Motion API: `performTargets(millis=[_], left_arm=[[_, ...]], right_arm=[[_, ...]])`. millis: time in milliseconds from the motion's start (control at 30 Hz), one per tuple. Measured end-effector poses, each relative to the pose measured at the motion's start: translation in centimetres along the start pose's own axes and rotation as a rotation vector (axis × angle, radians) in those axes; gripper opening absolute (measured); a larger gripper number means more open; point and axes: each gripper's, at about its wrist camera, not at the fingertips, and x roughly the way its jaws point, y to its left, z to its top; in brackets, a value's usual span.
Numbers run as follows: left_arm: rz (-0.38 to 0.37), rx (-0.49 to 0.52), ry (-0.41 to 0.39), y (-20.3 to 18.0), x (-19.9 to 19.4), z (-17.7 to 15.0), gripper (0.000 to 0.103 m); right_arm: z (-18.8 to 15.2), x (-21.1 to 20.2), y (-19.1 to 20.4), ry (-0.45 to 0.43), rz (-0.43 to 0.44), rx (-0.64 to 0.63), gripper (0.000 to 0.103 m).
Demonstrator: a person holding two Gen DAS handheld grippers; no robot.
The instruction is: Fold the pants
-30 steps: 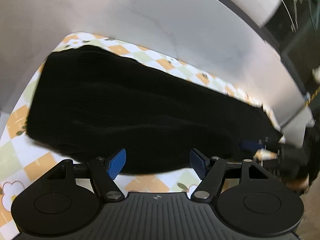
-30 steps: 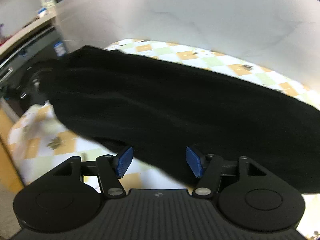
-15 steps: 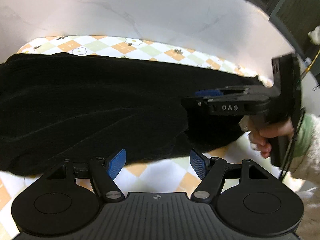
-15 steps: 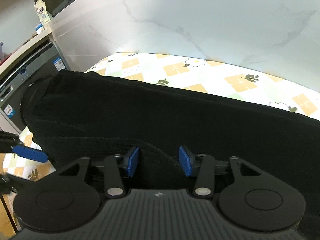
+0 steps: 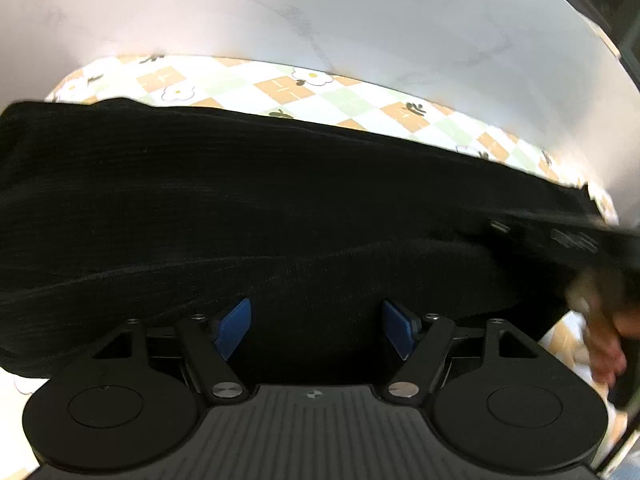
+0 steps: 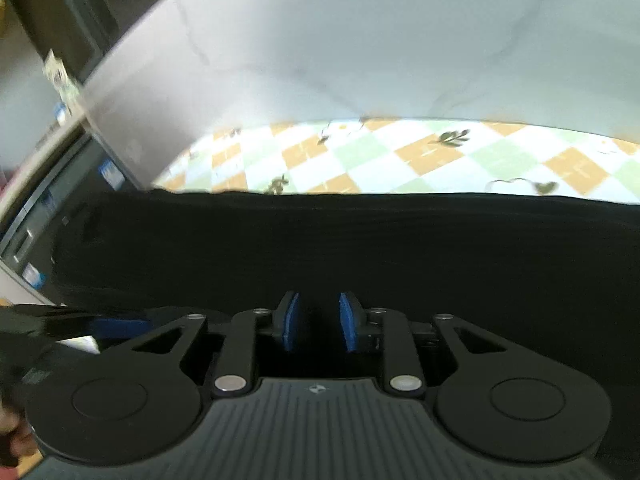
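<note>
On the orange-and-green checked tablecloth (image 5: 280, 88): your black ribbed knit pants (image 5: 280, 208) | your left gripper (image 5: 316, 330) wide over cloth | your right gripper (image 6: 316, 326) pinching pants' near edge.

We count one pair of black pants (image 5: 280, 208), lying lengthwise across the tabletop. We count one checked cloth (image 6: 400, 160) covering that tabletop, visible along its far edge. We count two grippers: the left gripper (image 5: 316, 330) and the right gripper (image 6: 316, 326), each carrying two blue pads (image 5: 234, 326). We count one bare hand (image 5: 604, 344), at the tabletop's right end.
</note>
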Motion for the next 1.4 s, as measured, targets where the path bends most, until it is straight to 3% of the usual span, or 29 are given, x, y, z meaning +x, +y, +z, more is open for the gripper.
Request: performTargets(millis=[133,233,467,533,567,667,833,867,900,967,1100,1200,1300,1367,1400], left_arm=[[-0.049,-0.108,0.004,1.8,0.1,0.7,0.074],[-0.088,-0.187,0.012,3.6,-0.7,0.6,0.074],[-0.166,-0.267,0.029,5.8,-0.5,1.4,0.072],[-0.174,-0.272,0.031,6.4,-0.5,1.5,0.067],[-0.181,-0.281,0.033,6.8,-0.5,1.5,0.066],[-0.22,-0.31,0.037,8.2,-1.1,1.4,0.059],[-0.233,-0.317,0.026,10.7,-1.1,1.5,0.032],[-0.222,-0.33,0.028,11.3,-0.9,1.5,0.033],[-0.213,-0.343,0.033,11.9,-0.8,1.4,0.026],[-0.248,-0.372,0.031,13.2,-0.5,1.2,0.023],[-0.261,-0.347,0.034,14.0,-0.5,0.9,0.015],[-0.269,-0.339,0.035,14.2,-0.6,0.8,0.015],[-0.284,-0.325,0.039,14.7,-0.6,0.9,0.014],[-0.294,-0.329,0.039,15.3,-0.5,0.8,0.01],[-0.296,-0.333,0.039,15.7,-0.3,0.7,0.005]], right_arm=[[-1.8,-4.0,0.3,-0.042,0.029,-0.025,0.03],[-2.9,-5.2,2.1,-0.011,0.081,-0.094,0.031],[-3.6,-1.3,6.6,0.104,0.105,-0.21,0.037],[-3.2,-0.4,7.5,0.116,0.104,-0.195,0.04],[-3.2,-0.2,8.0,0.109,0.1,-0.196,0.047],[-3.7,0.4,8.7,0.117,0.082,-0.204,0.057],[-4.6,1.2,9.0,0.182,0.003,-0.182,0.058],[-4.9,1.2,9.0,0.182,-0.012,-0.179,0.059],[-5.0,1.2,9.0,0.185,-0.025,-0.171,0.061],[-5.4,1.2,8.8,0.17,-0.035,-0.142,0.064],[-4.9,1.9,8.6,0.117,-0.028,-0.064,0.066],[-4.8,2.5,9.5,0.106,-0.017,-0.046,0.062],[-5.6,1.2,11.0,0.115,-0.017,-0.116,0.038],[-6.6,-0.5,11.7,0.104,-0.038,-0.175,0.016],[-7.4,-1.4,11.8,0.096,-0.043,-0.188,0.015]])
